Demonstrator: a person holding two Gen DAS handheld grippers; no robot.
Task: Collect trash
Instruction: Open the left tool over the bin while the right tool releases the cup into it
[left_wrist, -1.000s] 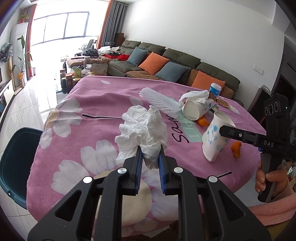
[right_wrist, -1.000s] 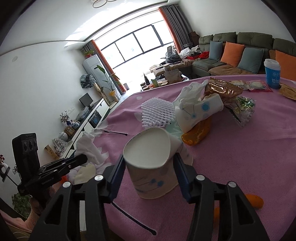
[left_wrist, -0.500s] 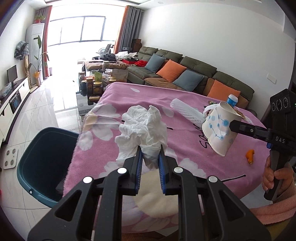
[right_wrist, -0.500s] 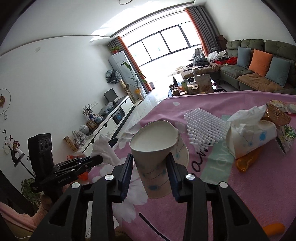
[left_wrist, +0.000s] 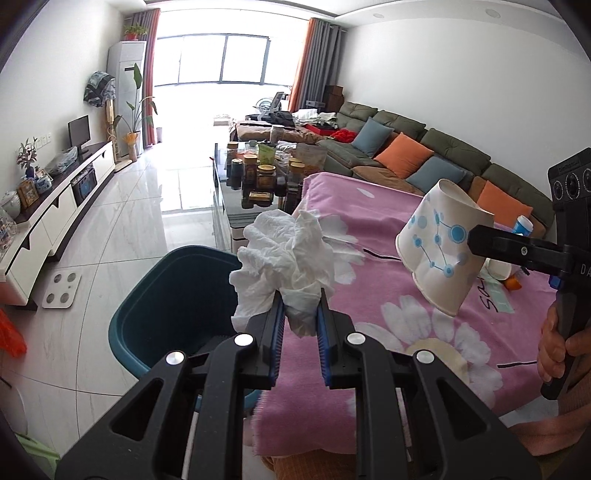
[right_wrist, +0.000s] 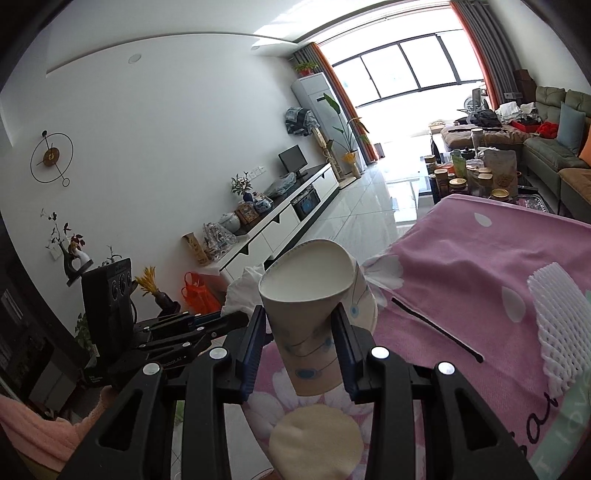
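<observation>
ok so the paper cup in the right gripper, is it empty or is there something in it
Empty as far as shows: the right wrist view looks into the paper cup, held tilted in the right gripper, and only bare white wall shows. The bottom is out of sight.

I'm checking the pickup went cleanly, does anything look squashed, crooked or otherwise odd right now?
Yes. The paper cup in the right gripper is squeezed out of round, its rim flattened on one side, and it is held tilted. The crumpled tissue in the left gripper looks normal, hanging near the teal bin.
</observation>
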